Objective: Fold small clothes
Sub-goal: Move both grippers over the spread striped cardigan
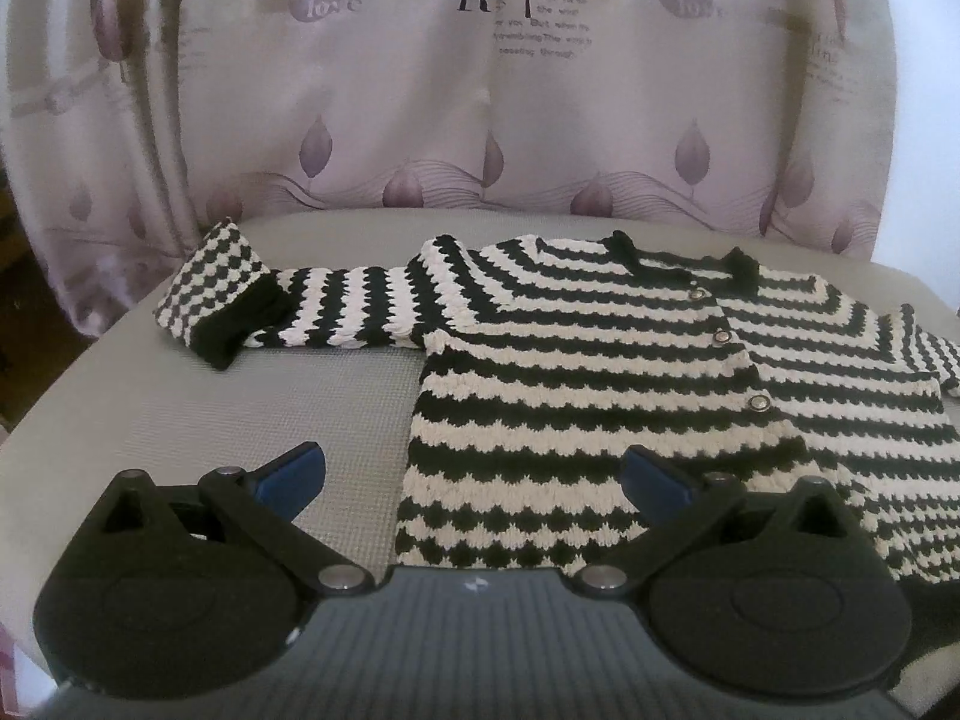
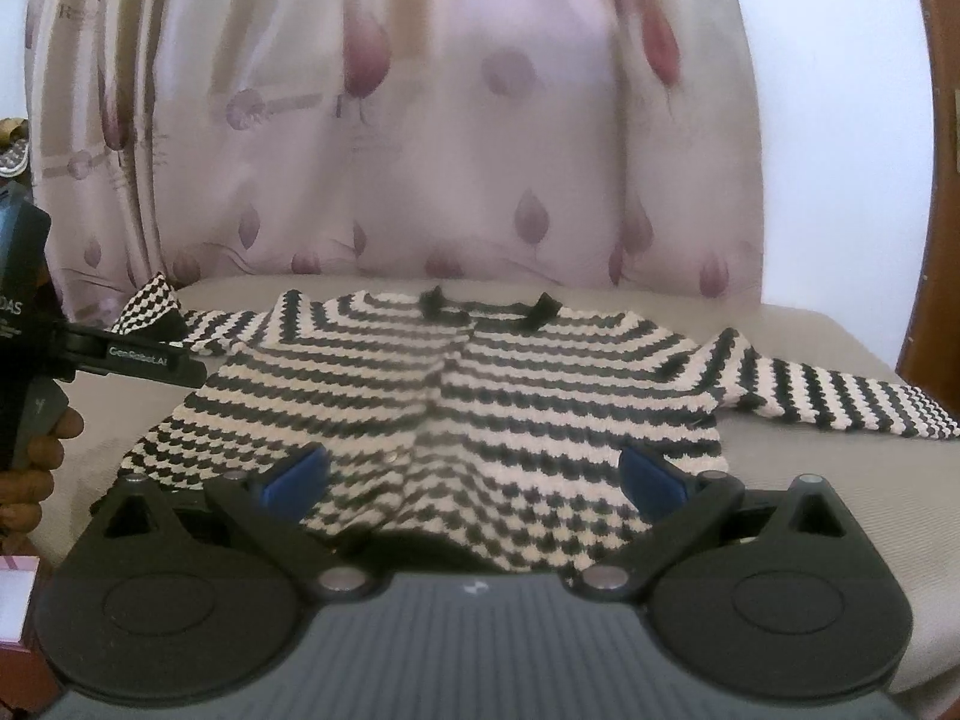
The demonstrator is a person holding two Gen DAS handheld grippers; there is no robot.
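left wrist view: the striped cardigan lies flat, front up and buttoned, on the grey mat. the left gripper hangs just short of the cardigan's hem, its blue pads spread wide and gripping nothing. the hem's left corner sits between the fingers, nearer the right one. the left sleeve runs sideways from the cardigan's shoulder, its cuff doubled back. a leaf-print curtain hangs beyond the collar.

right wrist view: the right gripper is likewise spread wide and empty, centred over the hem of the cardigan, pointing toward the collar. the right sleeve extends sideways from the cardigan's right shoulder. the left gripper appears at the cardigan's left edge.

judgement: the sleeves' long axis lies across both grippers' line of approach. each sleeve is nearer its own-side gripper, so a sleeve fold inward looks the likely first step.
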